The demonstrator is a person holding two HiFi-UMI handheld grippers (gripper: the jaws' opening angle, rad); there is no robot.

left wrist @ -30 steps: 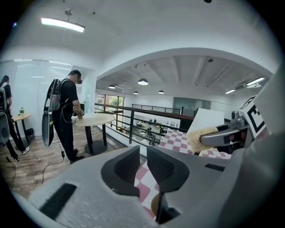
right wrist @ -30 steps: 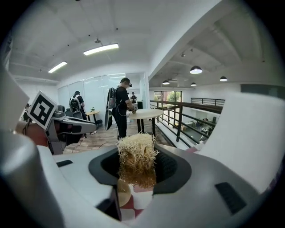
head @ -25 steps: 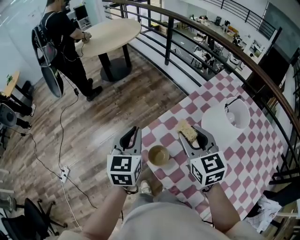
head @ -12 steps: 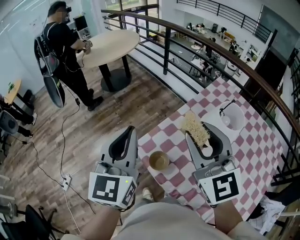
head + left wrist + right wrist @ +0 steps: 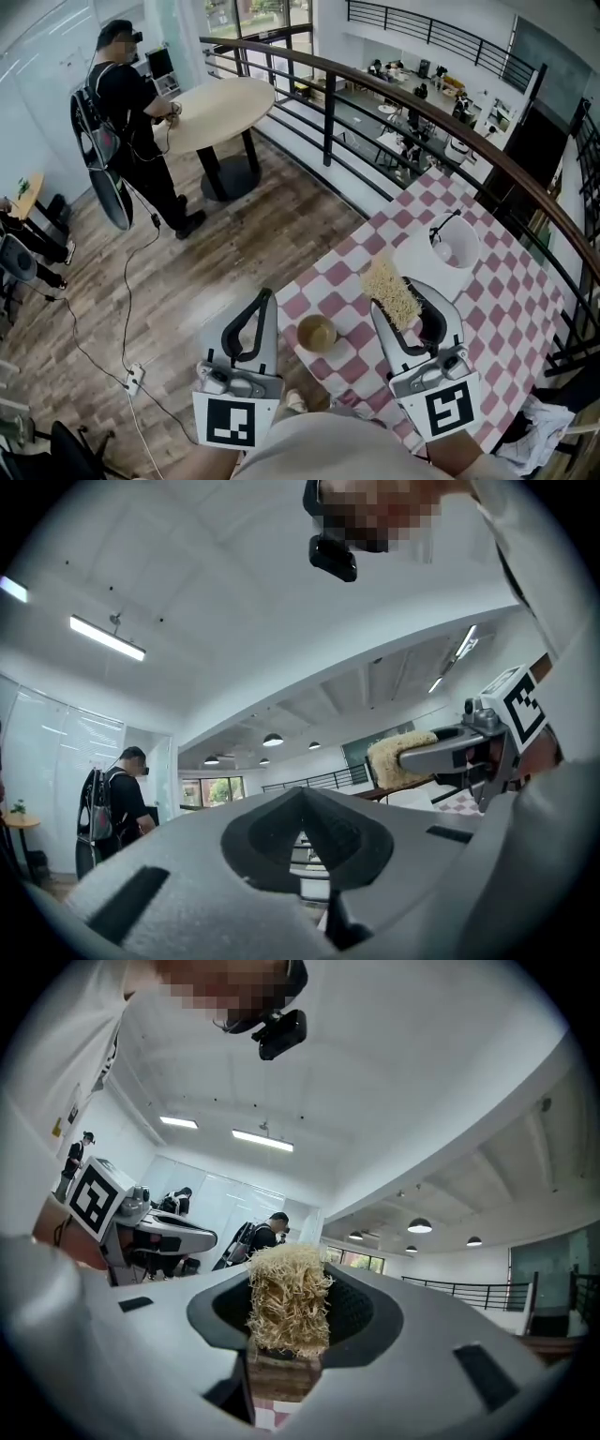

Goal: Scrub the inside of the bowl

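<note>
A small brown bowl (image 5: 318, 333) stands upright near the front edge of the red-and-white checked table (image 5: 487, 309). My left gripper (image 5: 263, 298) is held up to the left of the bowl and above it. It is shut with nothing in it, and its jaws meet at the tip (image 5: 302, 791). My right gripper (image 5: 403, 298) is held up to the right of the bowl, shut on a straw-coloured fibre scrubber (image 5: 390, 289). The scrubber (image 5: 289, 1297) sticks up between the jaws. Neither gripper touches the bowl.
A white basin (image 5: 441, 251) with a dark-handled thing in it stands further back on the table. A dark curved railing (image 5: 375, 89) runs behind the table, with a drop to a lower floor beyond. A person (image 5: 127, 103) stands at a round table (image 5: 211, 108) at far left.
Both grippers have risen towards the camera and away from the bowl. The left jaws have closed. The scrubber stays in the right gripper.
</note>
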